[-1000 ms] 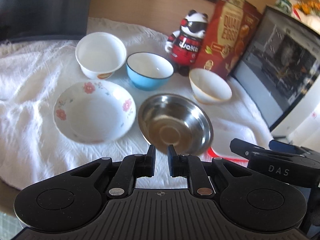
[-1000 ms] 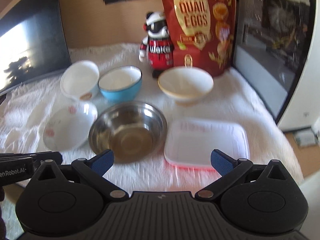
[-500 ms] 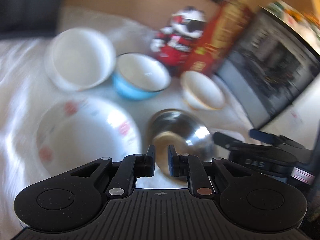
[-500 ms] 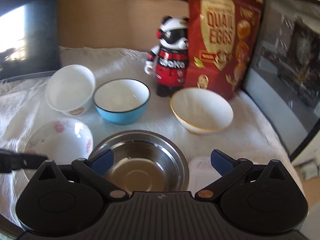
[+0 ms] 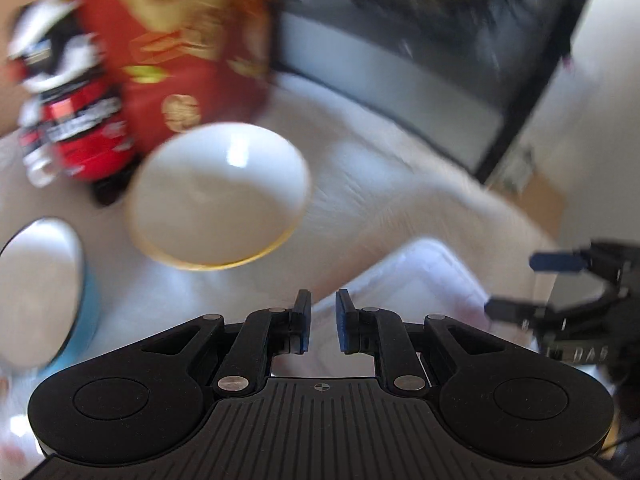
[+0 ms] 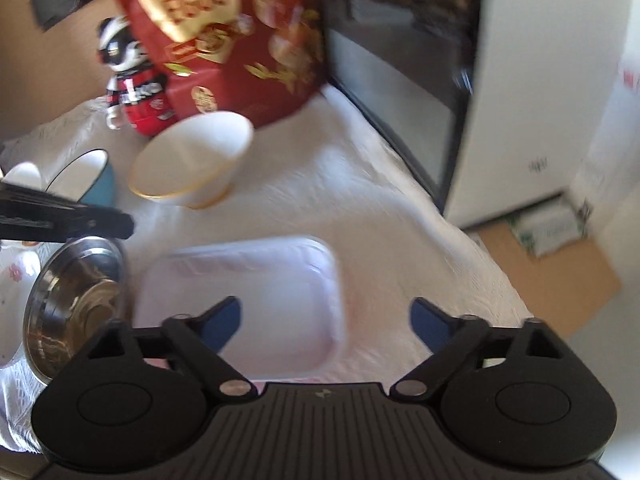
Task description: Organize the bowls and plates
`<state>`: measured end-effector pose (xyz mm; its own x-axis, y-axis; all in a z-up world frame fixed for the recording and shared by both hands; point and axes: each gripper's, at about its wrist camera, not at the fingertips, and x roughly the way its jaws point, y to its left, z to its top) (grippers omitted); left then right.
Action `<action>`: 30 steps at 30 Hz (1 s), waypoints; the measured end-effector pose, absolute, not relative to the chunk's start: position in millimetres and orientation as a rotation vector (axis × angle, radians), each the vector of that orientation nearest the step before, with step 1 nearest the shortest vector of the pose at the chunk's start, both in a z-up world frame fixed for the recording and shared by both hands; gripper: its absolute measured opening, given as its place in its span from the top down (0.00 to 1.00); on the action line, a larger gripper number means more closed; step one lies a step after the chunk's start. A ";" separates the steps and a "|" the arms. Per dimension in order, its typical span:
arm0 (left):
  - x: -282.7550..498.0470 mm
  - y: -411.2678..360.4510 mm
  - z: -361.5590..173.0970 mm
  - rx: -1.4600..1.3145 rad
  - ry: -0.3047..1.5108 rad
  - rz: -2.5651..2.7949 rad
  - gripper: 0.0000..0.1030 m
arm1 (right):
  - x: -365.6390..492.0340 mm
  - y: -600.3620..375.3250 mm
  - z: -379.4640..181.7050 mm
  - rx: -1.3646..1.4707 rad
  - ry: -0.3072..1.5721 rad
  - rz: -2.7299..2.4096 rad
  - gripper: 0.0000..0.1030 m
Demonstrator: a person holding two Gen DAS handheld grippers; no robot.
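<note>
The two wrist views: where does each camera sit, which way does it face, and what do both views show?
Left wrist: sits behind the left gripper, jaws nearly shut, facing down at the gold-rimmed bowl; the right gripper shows at right.
Right wrist: sits behind the open right gripper, its jaws just closing, empty, above the white tray.
Shared: bowl, tray, red bag.

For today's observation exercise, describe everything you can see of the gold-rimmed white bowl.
The gold-rimmed white bowl is a glossy, ceramic-looking dish, white inside and out, with a thin gold line round its rim and another at its small foot. It flares wide from that narrow base. It stands upright and looks empty on the white cloth, just in front of the red snack bag and beside the panda figure. Neither gripper touches it. Motion blur hides finer detail.
</note>
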<state>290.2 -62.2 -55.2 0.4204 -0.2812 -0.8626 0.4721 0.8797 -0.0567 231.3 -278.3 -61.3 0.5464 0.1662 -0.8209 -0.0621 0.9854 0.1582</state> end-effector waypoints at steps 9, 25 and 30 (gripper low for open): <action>308.4 -97.3 -88.3 0.293 1.149 -0.550 0.83 | 252.6 -299.6 -88.2 0.237 1.069 0.207 0.32; 326.5 -136.6 -94.4 0.387 1.076 -0.667 0.83 | 237.4 -326.7 -90.0 0.435 1.205 0.168 0.44; 323.3 -128.6 -90.0 0.380 1.070 -0.690 0.83 | 225.9 -310.2 -93.5 0.484 1.203 0.174 0.44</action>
<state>323.3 -128.6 -90.0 0.3018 -0.3288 -0.8949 0.6794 0.7326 -0.0400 225.9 -310.2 -93.5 0.3612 0.3803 -0.8514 0.1231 0.8856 0.4478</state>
